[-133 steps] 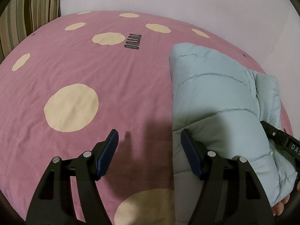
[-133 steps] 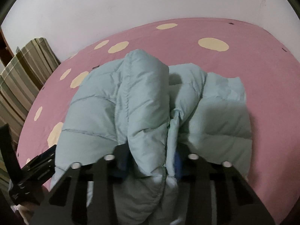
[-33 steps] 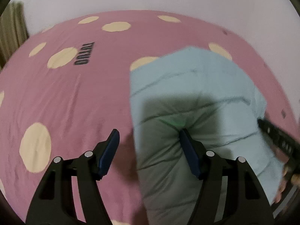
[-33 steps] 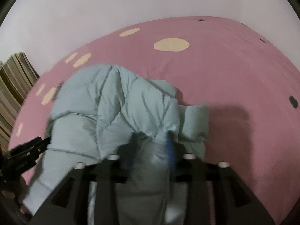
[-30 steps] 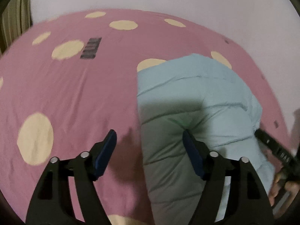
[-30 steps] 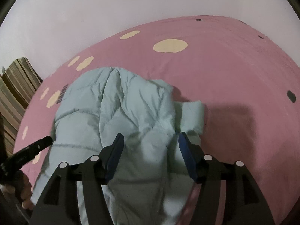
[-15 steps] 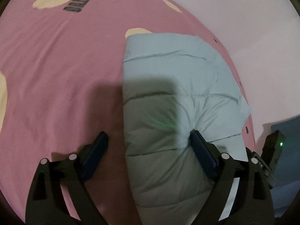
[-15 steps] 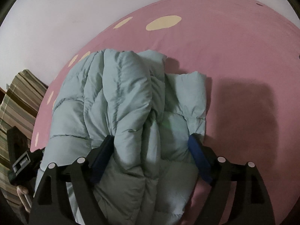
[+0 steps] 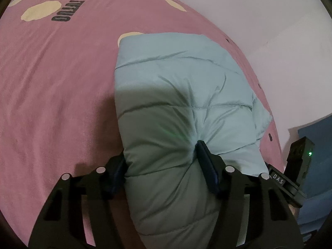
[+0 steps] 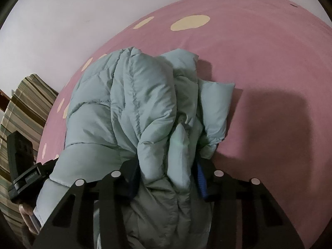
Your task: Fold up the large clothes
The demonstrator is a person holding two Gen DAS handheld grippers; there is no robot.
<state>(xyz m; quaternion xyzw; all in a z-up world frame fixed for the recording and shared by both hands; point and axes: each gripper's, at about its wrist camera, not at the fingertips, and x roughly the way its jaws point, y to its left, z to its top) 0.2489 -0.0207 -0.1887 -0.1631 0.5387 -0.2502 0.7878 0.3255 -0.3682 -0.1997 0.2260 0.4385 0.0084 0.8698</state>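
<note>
A light blue puffer jacket (image 9: pixel 178 95) lies folded into a thick bundle on the pink bed. My left gripper (image 9: pixel 161 164) is shut on the near left edge of the bundle, with padding bulging between its fingers. My right gripper (image 10: pixel 166 172) is shut on the bunched near end of the jacket (image 10: pixel 132 103), where a sleeve and the collar folds gather. Each gripper shows at the edge of the other's view: the right one (image 9: pixel 298 161) and the left one (image 10: pixel 22 161).
The bed has a pink sheet (image 9: pixel 51 83) with cream dots and a dark printed word (image 9: pixel 68 13). A white wall (image 10: pixel 72 10) runs behind it. A striped pillow (image 10: pixel 22 103) lies at the left. Something dark blue (image 9: pixel 317 145) stands at the right.
Both grippers were open around the jacket half a second ago and have now closed on it. They have moved in closer to the bundle.
</note>
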